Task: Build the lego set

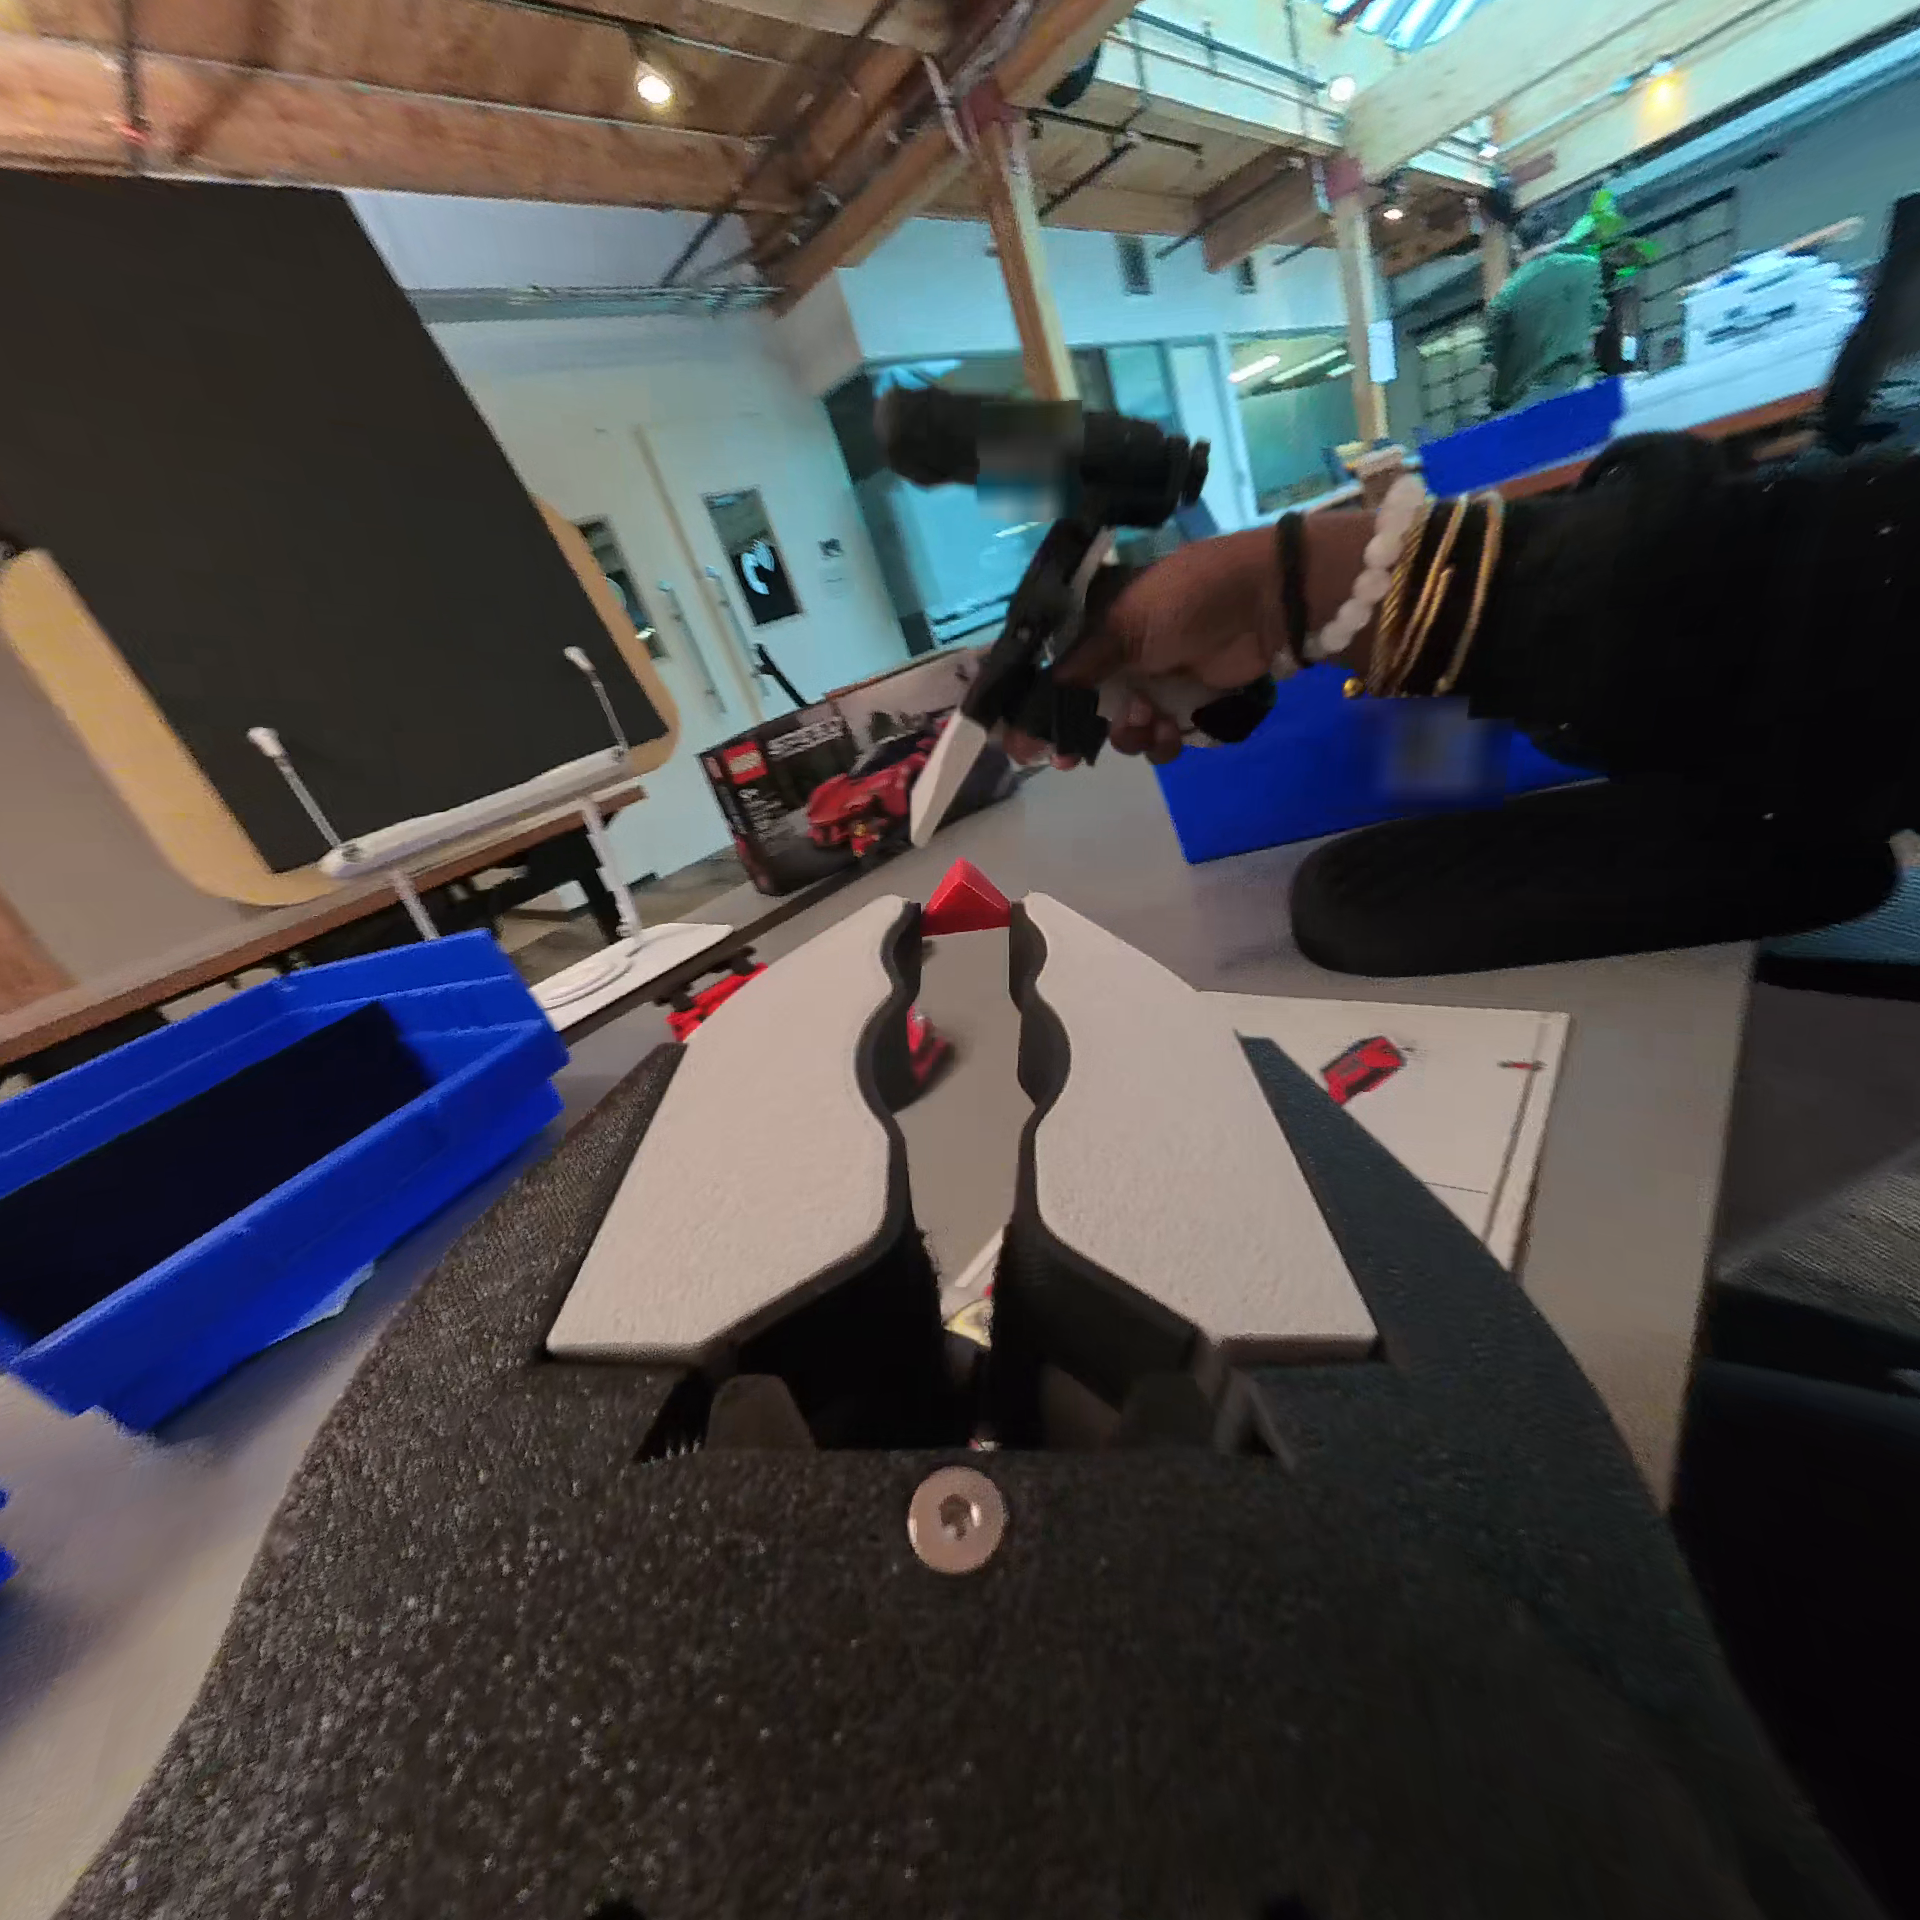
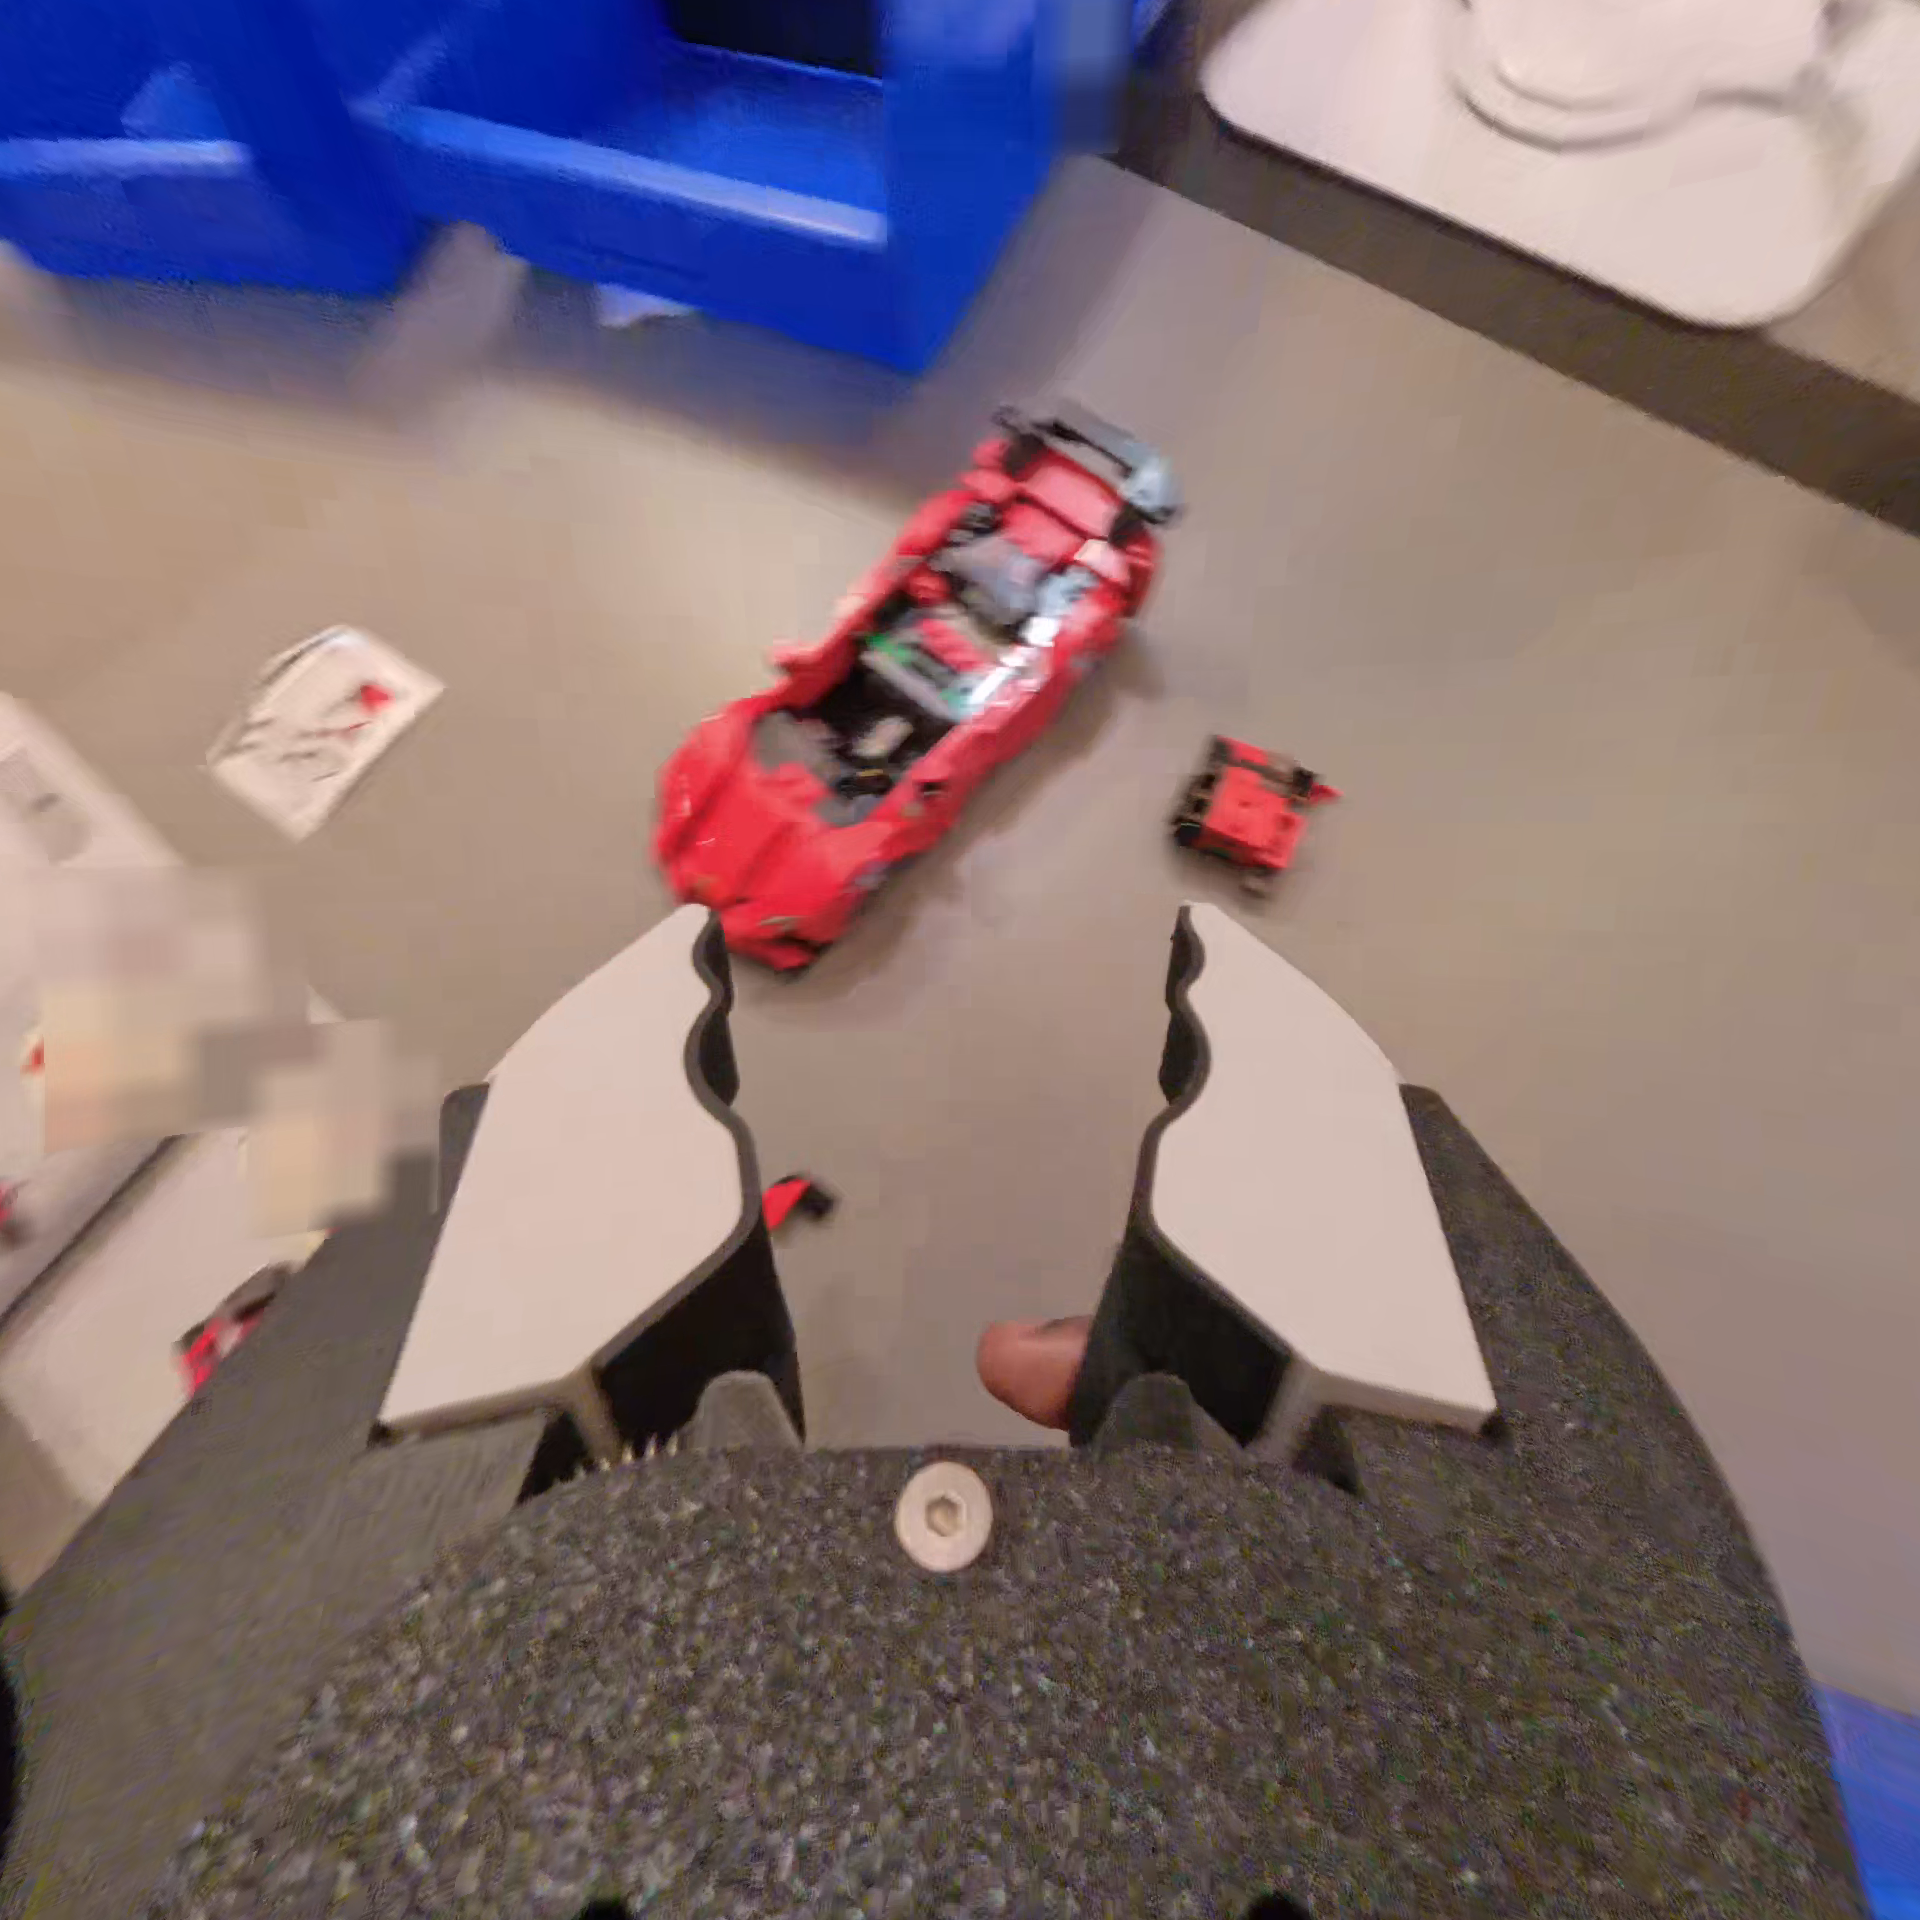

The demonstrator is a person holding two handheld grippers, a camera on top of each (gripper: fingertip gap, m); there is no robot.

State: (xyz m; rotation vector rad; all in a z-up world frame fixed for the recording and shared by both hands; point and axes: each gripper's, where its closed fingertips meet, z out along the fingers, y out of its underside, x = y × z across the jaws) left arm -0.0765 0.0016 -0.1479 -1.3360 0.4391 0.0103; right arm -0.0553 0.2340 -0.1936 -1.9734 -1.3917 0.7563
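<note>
A part-built red lego car [image 2: 904, 686] lies on the grey table with its cabin open. A small red and black sub-assembly [image 2: 1245, 810] lies to its right. My right gripper [image 2: 945, 925] is open and empty, held above the table just short of the car's nose; it also shows in the left wrist view [image 1: 951, 774], held by a hand. My left gripper [image 1: 966, 909] is shut on a small red wedge piece [image 1: 966, 896], pinched at the fingertips. Part of the red car [image 1: 925, 1044] shows between its fingers.
A blue bin [image 1: 239, 1153] stands at the left, another blue bin [image 1: 1320, 769] farther right. The lego box [image 1: 842, 779] stands behind. An instruction sheet [image 1: 1455, 1101] lies at the right. A white stand base [image 2: 1558, 135] sits far right. A plastic bag [image 2: 322, 727] and small red pieces [image 2: 795, 1195] lie nearby.
</note>
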